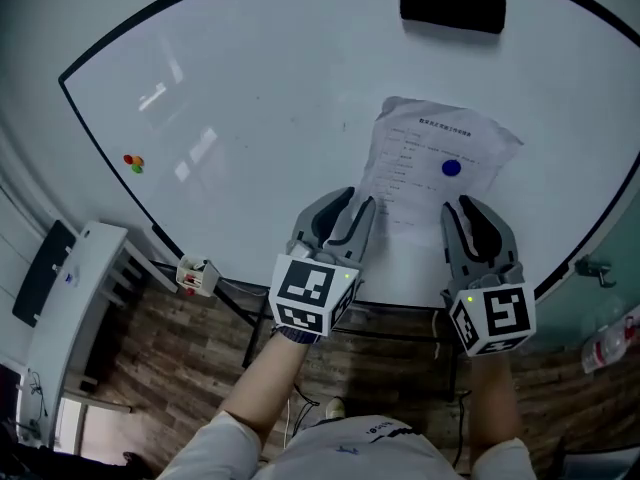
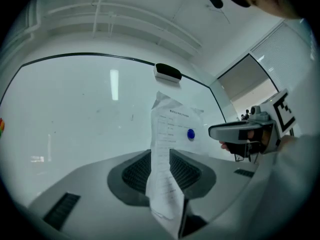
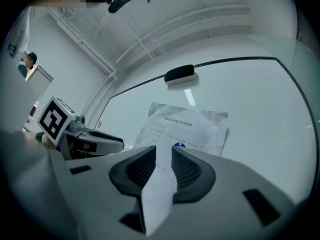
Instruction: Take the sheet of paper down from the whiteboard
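A printed sheet of paper (image 1: 430, 168) hangs crumpled on the whiteboard (image 1: 250, 88), pinned by a blue round magnet (image 1: 451, 167). My left gripper (image 1: 358, 208) is at the sheet's lower left edge and my right gripper (image 1: 462, 206) at its lower right. In the left gripper view the paper (image 2: 167, 134) runs loosely through a narrow gap between the jaws of the left gripper (image 2: 161, 156). The right gripper view shows the same: a strip of the paper (image 3: 190, 126) lies between the slightly parted jaws of the right gripper (image 3: 164, 154), the pads not pressing it.
A black eraser (image 1: 451, 3) sticks to the board above the sheet. Small red and green magnets (image 1: 134, 162) sit at the board's left. A marker holder (image 1: 197, 276) hangs at the board's lower edge. A white shelf (image 1: 70, 308) stands on the left.
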The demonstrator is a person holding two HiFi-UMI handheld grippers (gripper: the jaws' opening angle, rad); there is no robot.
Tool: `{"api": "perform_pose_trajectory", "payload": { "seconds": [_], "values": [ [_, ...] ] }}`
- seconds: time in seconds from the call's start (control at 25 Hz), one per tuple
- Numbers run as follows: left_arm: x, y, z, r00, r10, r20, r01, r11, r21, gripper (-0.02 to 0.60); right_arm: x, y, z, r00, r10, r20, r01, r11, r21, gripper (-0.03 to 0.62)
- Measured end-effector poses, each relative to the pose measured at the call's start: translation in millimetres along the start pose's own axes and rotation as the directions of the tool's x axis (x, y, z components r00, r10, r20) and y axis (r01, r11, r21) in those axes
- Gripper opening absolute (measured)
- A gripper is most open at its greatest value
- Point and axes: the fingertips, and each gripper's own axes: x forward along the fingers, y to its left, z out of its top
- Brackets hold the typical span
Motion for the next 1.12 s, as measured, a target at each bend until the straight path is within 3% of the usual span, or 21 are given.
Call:
{"api": "perform_pose_trajectory", "payload": {
  "seconds": [0.16,0.44,0.8,1.12],
  "values": [
    [15,10,-2,1.000,-0.022,-0.002,0.022,1.000,0.015,0.110,18,-9,-1,0.996,-0.080,-0.030,0.076,0.990,-0.115,0.113],
    [30,15,-9,0.997,-0.072,-0.002,0.072,0.997,0.024,0.110,38,-20,-9,0.985,-0.159,-0.069,0.141,0.967,-0.214,0.141],
    [40,3,-6,0.989,-0.148,-0.005,0.148,0.988,0.041,0.092,45,-19,-2,0.979,-0.196,-0.045,0.177,0.946,-0.270,0.143],
    [48,4,-7,0.990,-0.139,-0.015,0.140,0.989,0.038,0.082,52,-23,-8,0.967,-0.247,-0.069,0.212,0.922,-0.324,0.143]
  ]
}}
